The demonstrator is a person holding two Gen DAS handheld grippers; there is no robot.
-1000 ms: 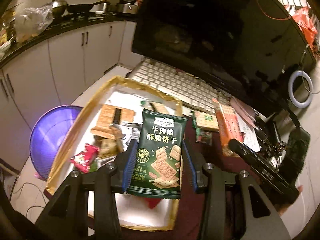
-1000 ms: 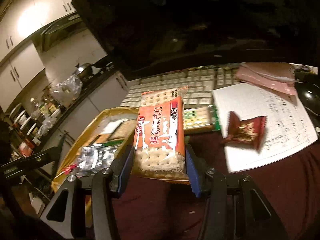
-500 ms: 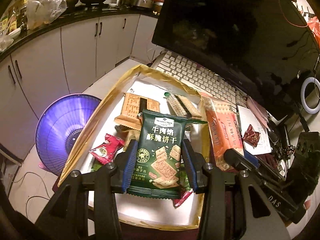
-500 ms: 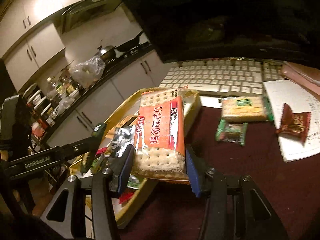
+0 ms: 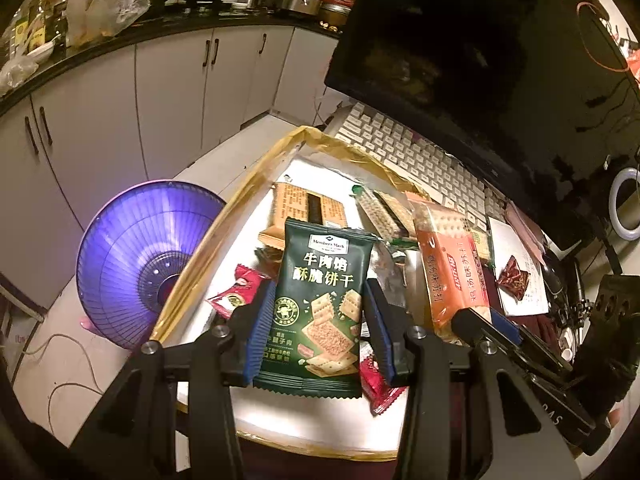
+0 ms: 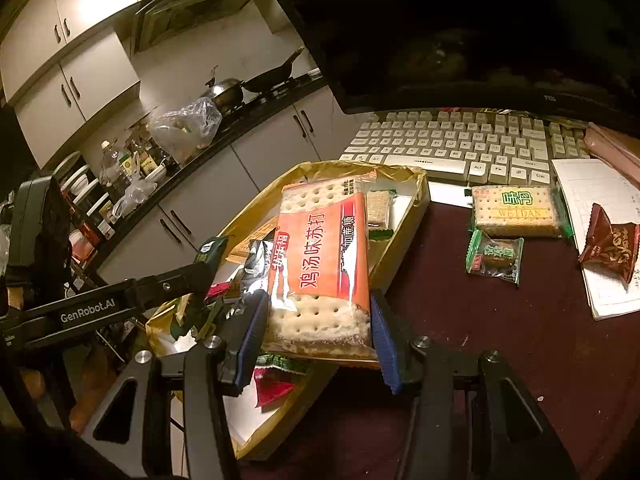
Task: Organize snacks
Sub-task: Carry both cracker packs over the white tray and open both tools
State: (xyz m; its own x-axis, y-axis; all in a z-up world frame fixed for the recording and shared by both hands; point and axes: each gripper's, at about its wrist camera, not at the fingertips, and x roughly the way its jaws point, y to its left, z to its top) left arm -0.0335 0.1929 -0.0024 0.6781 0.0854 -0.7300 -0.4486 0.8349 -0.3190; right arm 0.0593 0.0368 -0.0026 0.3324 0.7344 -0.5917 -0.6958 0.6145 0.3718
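Observation:
My left gripper [image 5: 318, 328] is shut on a dark green biscuit packet [image 5: 322, 300] and holds it above the gold-rimmed box [image 5: 248, 184]. My right gripper [image 6: 318, 332] is shut on an orange soda cracker pack [image 6: 320, 256] over the box's right side [image 6: 404, 240]; that pack also shows in the left wrist view [image 5: 452, 264]. The box holds several snacks, among them an orange wafer pack [image 5: 304, 208] and a red candy [image 5: 236, 294]. The left gripper's arm shows in the right wrist view [image 6: 120, 304].
On the maroon cloth lie a Weidan cracker pack [image 6: 516, 210], a small green candy [image 6: 494, 256] and a brown candy [image 6: 610, 248] on a paper sheet [image 6: 596, 216]. A white keyboard [image 6: 460, 144] and monitor [image 6: 460, 32] stand behind. A purple fan [image 5: 140, 252] sits on the floor at left.
Both grippers have moved left over the box with their packets still held. The right gripper's cracker pack now hangs over the box's right side.

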